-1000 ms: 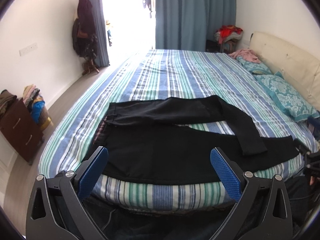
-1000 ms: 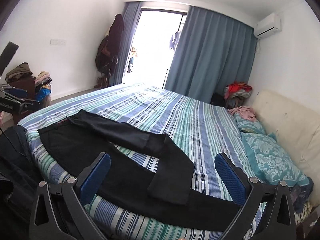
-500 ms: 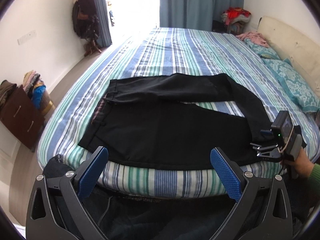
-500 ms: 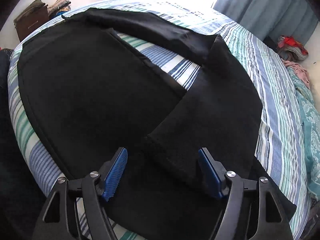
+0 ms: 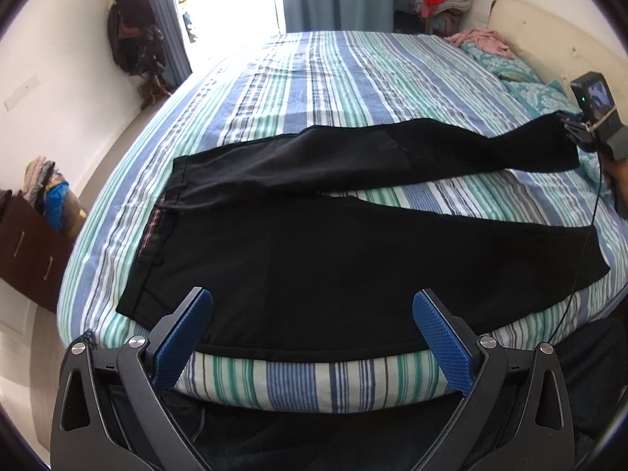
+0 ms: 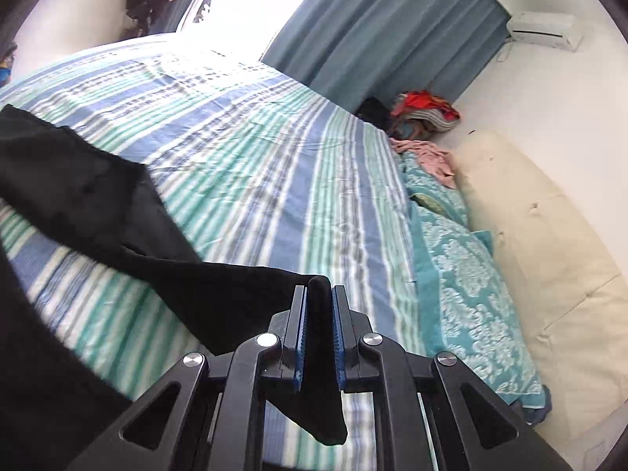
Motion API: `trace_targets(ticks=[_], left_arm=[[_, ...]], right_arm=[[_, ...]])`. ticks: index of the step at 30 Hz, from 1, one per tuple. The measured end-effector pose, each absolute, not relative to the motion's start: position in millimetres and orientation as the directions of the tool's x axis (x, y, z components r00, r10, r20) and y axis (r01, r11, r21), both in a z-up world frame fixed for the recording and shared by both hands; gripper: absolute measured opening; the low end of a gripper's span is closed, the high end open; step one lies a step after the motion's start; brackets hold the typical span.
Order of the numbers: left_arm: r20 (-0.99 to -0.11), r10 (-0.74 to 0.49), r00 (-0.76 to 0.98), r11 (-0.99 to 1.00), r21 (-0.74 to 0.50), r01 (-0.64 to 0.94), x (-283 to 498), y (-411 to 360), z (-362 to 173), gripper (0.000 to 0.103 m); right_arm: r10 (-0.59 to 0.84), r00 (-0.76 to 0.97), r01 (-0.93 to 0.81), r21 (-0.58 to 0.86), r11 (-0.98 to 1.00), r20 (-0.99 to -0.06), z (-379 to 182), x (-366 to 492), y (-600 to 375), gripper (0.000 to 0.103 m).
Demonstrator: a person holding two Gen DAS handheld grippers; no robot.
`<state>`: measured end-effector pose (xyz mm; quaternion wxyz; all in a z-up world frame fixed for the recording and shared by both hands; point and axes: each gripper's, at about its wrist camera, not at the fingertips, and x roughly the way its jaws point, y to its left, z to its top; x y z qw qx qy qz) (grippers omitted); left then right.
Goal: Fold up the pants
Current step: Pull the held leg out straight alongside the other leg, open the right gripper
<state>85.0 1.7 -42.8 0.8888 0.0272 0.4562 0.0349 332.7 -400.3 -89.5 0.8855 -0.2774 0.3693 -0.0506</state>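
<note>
Black pants (image 5: 314,251) lie spread on the striped bed (image 5: 353,78), waistband to the left, legs running right. The far leg (image 5: 451,153) stretches out to the right, its cuff lifted off the bed. My right gripper (image 6: 318,294) is shut on that cuff (image 6: 320,353), and the leg (image 6: 117,204) trails away to the left. The right gripper also shows in the left wrist view (image 5: 585,133) at the far right. My left gripper (image 5: 312,314) is open and empty, hovering over the near edge of the pants at the bed's front edge.
Teal patterned pillows (image 6: 463,274) and a cream headboard (image 6: 549,259) lie to the right. A dark wooden dresser (image 5: 27,247) stands by the left wall. Curtains (image 6: 384,31) and a pile of clothes (image 6: 424,114) are at the back.
My right gripper has closed on the cuff of the far leg, lifted it and pulled it out to the right, unfolding the leg. The left gripper has stayed open at the bed's front edge.
</note>
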Motion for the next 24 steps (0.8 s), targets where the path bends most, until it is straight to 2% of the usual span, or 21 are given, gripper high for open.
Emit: trace_targets(ticks=[4, 9, 14, 17, 18, 19, 20, 21, 22, 24], left_arm=[[-0.825, 0.099, 0.557, 0.994, 0.107, -0.018, 104.1, -13.2, -53.1, 0.102], [-0.857, 0.096, 0.506, 0.994, 0.112, 0.002, 124.2, -32.5, -68.9, 0.102], [-0.881, 0.1, 0.463, 0.988, 0.142, 0.057, 136.2, -55.7, -86.4, 0.102], [-0.895, 0.097, 0.435, 0.984, 0.151, 0.091, 142.1, -67.2, -97.1, 0.102], [-0.896, 0.102, 0.433, 0.982, 0.159, 0.098, 145.2, -69.0, -99.1, 0.102], [-0.894, 0.108, 0.434, 0.981, 0.166, 0.097, 150.8, -68.4, -99.3, 0.102], [-0.891, 0.11, 0.441, 0.983, 0.164, 0.087, 159.6, -64.6, -97.7, 0.102], [-0.883, 0.109, 0.456, 0.986, 0.156, 0.065, 172.4, -57.2, -94.6, 0.102], [-0.87, 0.114, 0.48, 0.989, 0.146, 0.03, 188.2, -46.3, -91.0, 0.102], [-0.83, 0.15, 0.537, 0.988, 0.141, -0.058, 228.2, -20.7, -90.9, 0.102]], right_arm=[[-0.411, 0.697, -0.017, -0.586, 0.81, -0.588, -88.7, 409.9, -456.0, 0.012], [-0.467, 0.659, 0.032, -0.598, 0.801, -0.59, -112.0, 484.9, -496.0, 0.012], [-0.477, 0.613, 0.001, -0.603, 0.798, -0.63, -169.8, 524.7, -509.0, 0.012], [-0.494, 0.528, 0.014, -0.575, 0.818, -0.691, -217.9, 540.2, -518.7, 0.015], [-0.499, 0.477, 0.027, -0.555, 0.831, -0.724, -233.6, 543.9, -527.1, 0.02], [-0.486, 0.434, 0.045, -0.52, 0.853, -0.759, -247.0, 543.9, -535.4, 0.036], [-0.465, 0.406, 0.076, -0.478, 0.875, -0.787, -254.4, 541.4, -545.5, 0.045], [-0.457, 0.406, 0.123, -0.448, 0.885, -0.791, -254.9, 534.2, -555.5, 0.059], [-0.464, 0.423, 0.18, -0.43, 0.885, -0.778, -250.4, 524.6, -564.6, 0.064], [-0.483, 0.455, 0.287, -0.39, 0.875, -0.748, -236.3, 500.6, -579.8, 0.066]])
